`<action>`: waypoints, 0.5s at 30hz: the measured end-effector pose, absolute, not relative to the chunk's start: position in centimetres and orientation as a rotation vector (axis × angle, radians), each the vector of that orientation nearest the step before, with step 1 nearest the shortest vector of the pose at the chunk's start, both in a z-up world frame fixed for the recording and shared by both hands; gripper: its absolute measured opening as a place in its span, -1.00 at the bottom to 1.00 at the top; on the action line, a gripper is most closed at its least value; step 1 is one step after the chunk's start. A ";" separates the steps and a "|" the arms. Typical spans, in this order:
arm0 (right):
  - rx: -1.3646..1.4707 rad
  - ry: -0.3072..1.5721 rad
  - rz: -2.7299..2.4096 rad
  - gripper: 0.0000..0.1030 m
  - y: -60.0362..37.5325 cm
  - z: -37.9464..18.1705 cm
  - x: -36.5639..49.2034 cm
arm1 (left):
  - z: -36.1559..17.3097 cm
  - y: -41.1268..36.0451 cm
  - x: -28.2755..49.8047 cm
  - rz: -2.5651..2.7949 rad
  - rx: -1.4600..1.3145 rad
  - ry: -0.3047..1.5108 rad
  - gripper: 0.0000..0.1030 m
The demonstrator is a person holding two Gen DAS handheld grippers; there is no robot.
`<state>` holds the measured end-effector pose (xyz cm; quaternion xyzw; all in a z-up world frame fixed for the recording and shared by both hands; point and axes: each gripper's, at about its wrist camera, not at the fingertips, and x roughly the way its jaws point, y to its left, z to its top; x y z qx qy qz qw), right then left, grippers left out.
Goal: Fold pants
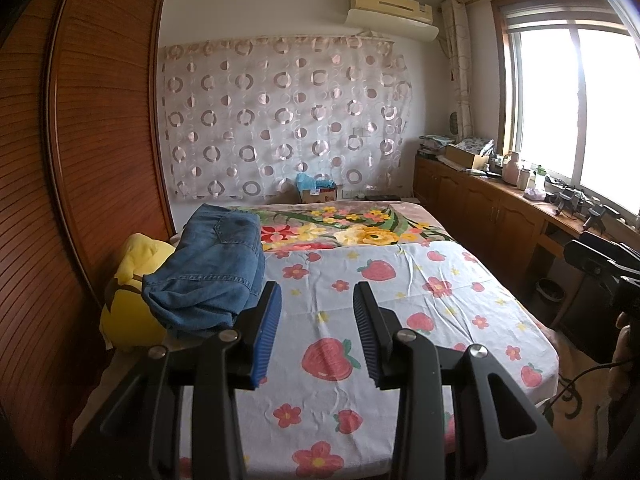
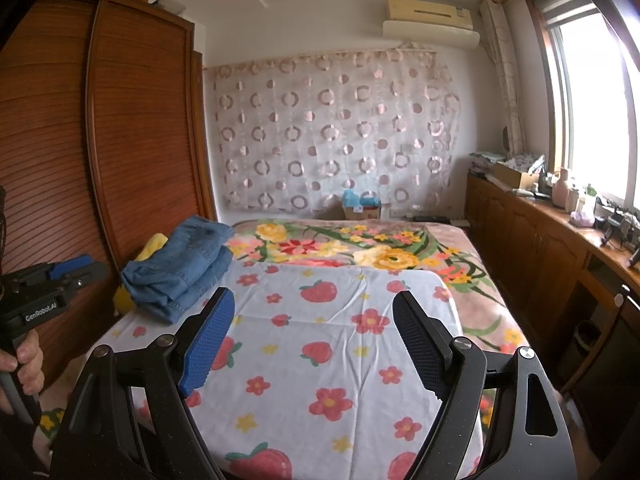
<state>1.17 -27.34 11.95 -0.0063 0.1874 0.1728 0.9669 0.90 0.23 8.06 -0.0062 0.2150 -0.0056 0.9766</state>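
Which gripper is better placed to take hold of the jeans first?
Left, probably. In the left wrist view the jeans lie just ahead and left of the left gripper, whose jaws stand open and empty. From the right gripper, also open, they sit farther off to the left.

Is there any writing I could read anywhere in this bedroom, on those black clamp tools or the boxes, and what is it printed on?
"GenRobot.AI": white letters on the body of the left gripper, seen from the right wrist view.
The cardboard box by the far wall carries a small label, too blurred to read.
The air conditioner has a marking at its right end, too small to read.
Nothing else is legible.
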 end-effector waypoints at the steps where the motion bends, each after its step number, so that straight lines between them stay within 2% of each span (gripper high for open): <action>1: -0.013 0.380 0.351 0.62 -27.3 12.0 1.2 | 8.1 0.2 0.9 -0.012 -0.012 0.433 -0.29; 15: -0.014 0.381 0.350 0.62 -27.2 12.0 1.2 | 8.1 0.2 0.9 -0.012 -0.013 0.433 -0.28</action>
